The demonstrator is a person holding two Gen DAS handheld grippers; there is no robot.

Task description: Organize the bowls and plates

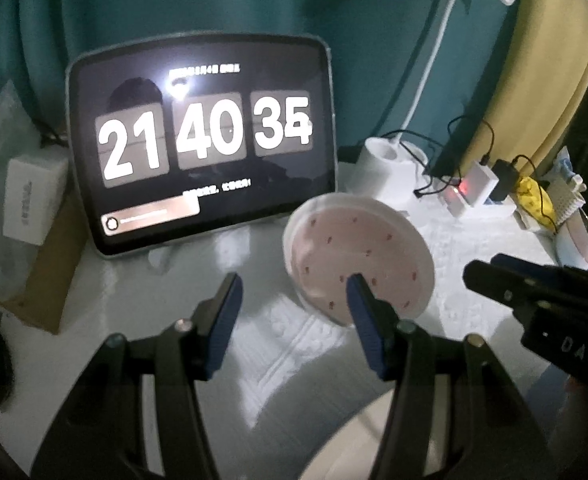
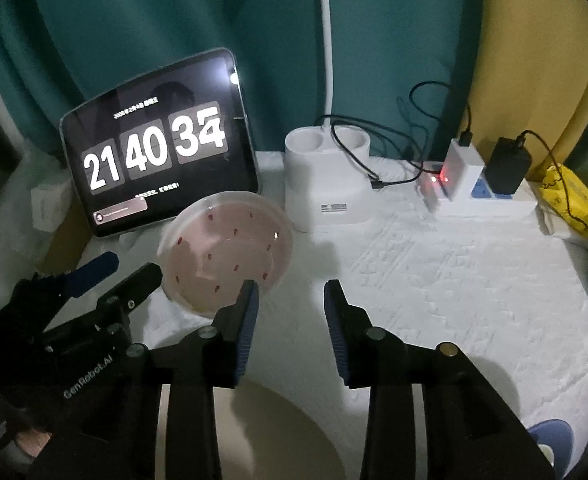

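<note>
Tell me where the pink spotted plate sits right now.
The pink spotted plate lies on the white cloth, just front-right of the tablet clock, left of the lamp base.

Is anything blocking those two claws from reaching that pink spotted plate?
Nothing visible does. The pink plate lies on bare white cloth, with both the left hand-held gripper and right hand-held gripper open beside it.
</note>
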